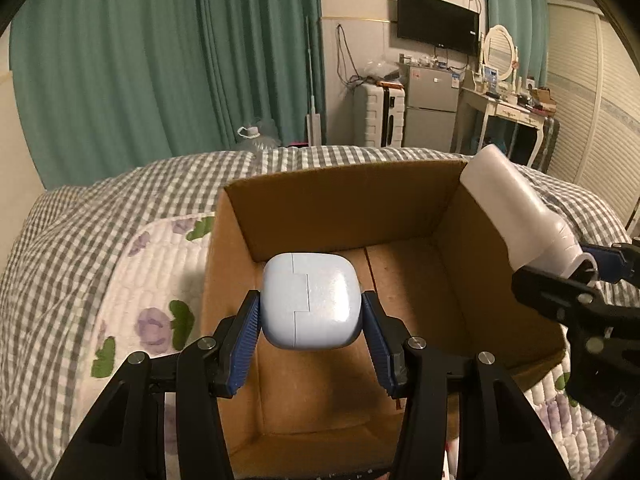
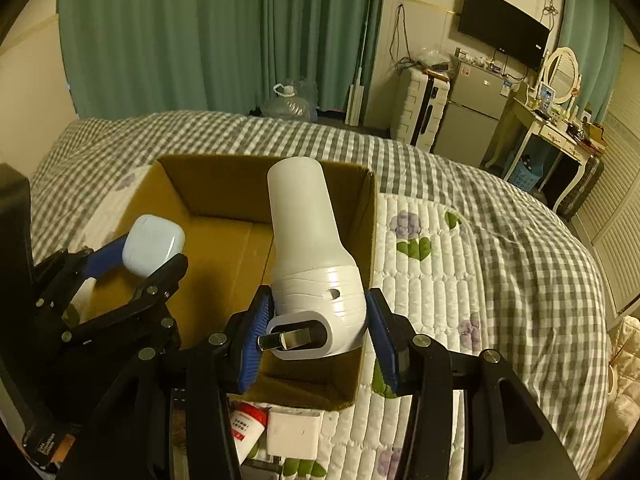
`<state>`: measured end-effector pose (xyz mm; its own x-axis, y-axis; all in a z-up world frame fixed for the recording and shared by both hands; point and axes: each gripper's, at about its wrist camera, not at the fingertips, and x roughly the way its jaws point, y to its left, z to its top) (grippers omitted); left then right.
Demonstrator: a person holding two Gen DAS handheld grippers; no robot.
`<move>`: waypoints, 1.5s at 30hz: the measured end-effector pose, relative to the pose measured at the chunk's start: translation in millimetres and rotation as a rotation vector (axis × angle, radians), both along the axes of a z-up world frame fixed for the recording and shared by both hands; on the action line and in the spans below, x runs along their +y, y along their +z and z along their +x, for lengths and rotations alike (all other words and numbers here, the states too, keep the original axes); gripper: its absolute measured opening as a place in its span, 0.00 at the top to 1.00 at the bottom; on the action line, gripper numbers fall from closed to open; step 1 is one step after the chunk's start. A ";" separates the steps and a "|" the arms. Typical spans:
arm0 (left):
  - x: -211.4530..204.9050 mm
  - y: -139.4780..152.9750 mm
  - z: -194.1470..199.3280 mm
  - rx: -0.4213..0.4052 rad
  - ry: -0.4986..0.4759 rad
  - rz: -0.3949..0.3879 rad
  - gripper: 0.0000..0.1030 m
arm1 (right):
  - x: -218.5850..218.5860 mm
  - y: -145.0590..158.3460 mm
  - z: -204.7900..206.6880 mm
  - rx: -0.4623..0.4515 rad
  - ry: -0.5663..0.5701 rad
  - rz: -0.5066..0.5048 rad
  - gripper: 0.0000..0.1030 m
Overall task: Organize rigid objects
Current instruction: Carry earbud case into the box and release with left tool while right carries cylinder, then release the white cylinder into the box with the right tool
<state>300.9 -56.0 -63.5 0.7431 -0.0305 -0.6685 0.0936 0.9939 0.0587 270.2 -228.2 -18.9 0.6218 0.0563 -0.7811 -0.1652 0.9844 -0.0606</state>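
Note:
My left gripper (image 1: 311, 312) is shut on a pale blue rounded earbud case (image 1: 310, 300) and holds it above the open cardboard box (image 1: 340, 196). In the right wrist view the case (image 2: 152, 245) hangs over the box's left side. My right gripper (image 2: 318, 330) is shut on a white plug-in night light (image 2: 312, 256) with metal prongs, held over the box's (image 2: 224, 178) right side. The night light also shows at the right of the left wrist view (image 1: 516, 208), over the box's right wall. The box looks bare inside.
The box rests on a bed with a grey checked cover (image 2: 500, 220) and a white floral quilt (image 2: 420, 264). A white bottle with a red label (image 2: 246, 426) and a white block (image 2: 294, 432) lie before the box. A fridge (image 1: 430, 110), suitcase and dressing table stand beyond.

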 end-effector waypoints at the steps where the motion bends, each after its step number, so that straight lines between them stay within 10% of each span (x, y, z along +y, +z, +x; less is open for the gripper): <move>1: -0.6 -1.8 2.1 0.000 0.002 0.003 0.49 | 0.2 -2.6 1.7 0.003 0.001 0.000 0.55; 6: 4.8 -2.0 5.8 -0.007 0.027 0.004 0.31 | -0.7 -8.5 10.0 0.009 -0.004 0.003 0.55; 19: 24.0 21.8 -8.4 -0.057 0.043 0.001 0.31 | 6.9 -15.6 20.9 0.008 0.013 0.059 0.43; 25: 28.4 56.0 -43.7 -0.093 0.033 -0.021 0.31 | 0.1 18.9 -9.9 -0.044 -0.010 0.046 0.36; 30: 35.2 84.5 -86.0 -0.134 0.034 -0.041 0.03 | -7.6 57.7 -57.6 -0.118 -0.019 0.022 0.14; 35: 39.9 99.3 -123.4 -0.114 0.046 -0.057 0.00 | -15.4 78.7 -106.1 -0.137 -0.043 0.000 0.08; 45: 54.6 68.6 -178.9 -0.086 0.085 -0.035 0.00 | -8.8 53.5 -171.7 -0.117 -0.016 -0.048 0.02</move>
<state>122.0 -1.4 5.1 0.7983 0.0129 -0.6021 0.0050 0.9996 0.0280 98.5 -237.1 34.6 0.7091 0.0102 -0.7050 -0.1388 0.9824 -0.1253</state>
